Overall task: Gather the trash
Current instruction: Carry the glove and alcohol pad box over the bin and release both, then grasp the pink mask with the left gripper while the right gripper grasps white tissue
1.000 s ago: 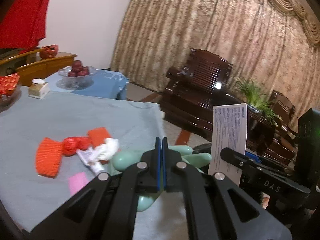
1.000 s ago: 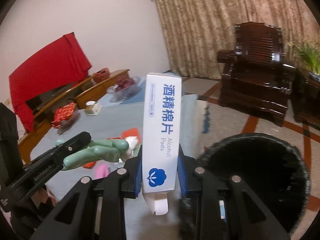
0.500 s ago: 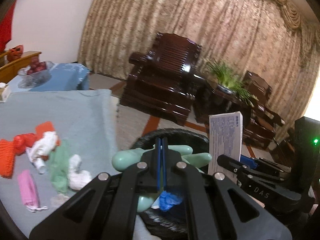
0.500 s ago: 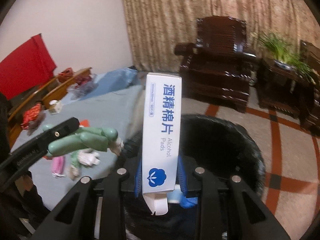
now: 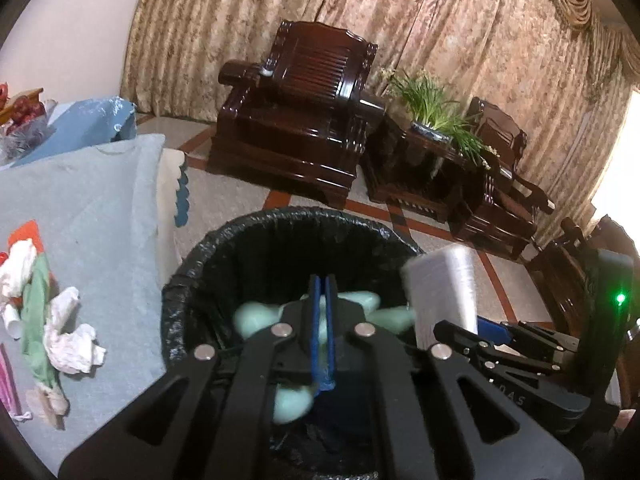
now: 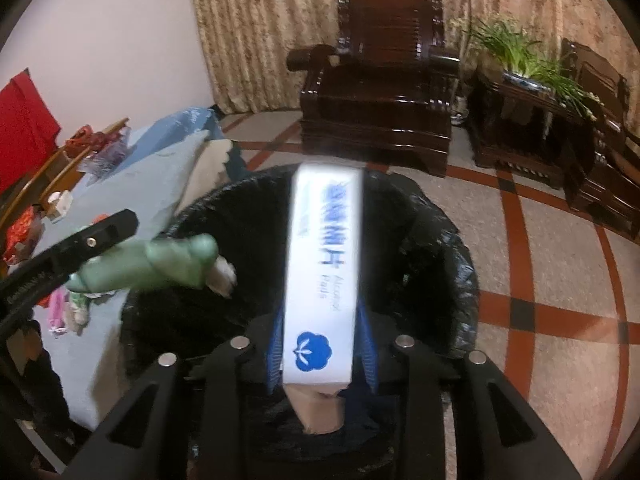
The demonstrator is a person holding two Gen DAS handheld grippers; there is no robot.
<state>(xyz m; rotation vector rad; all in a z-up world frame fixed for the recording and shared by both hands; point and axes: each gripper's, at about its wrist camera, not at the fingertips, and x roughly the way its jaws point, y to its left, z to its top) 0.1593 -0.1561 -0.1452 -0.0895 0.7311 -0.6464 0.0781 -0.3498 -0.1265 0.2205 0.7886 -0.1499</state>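
Inside bin [image 5: 208, 272]: contents dark; box [image 6: 320, 280] motion-blurred.

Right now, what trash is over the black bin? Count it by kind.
Green glove: 1
Alcohol pads box: 1
Total: 2
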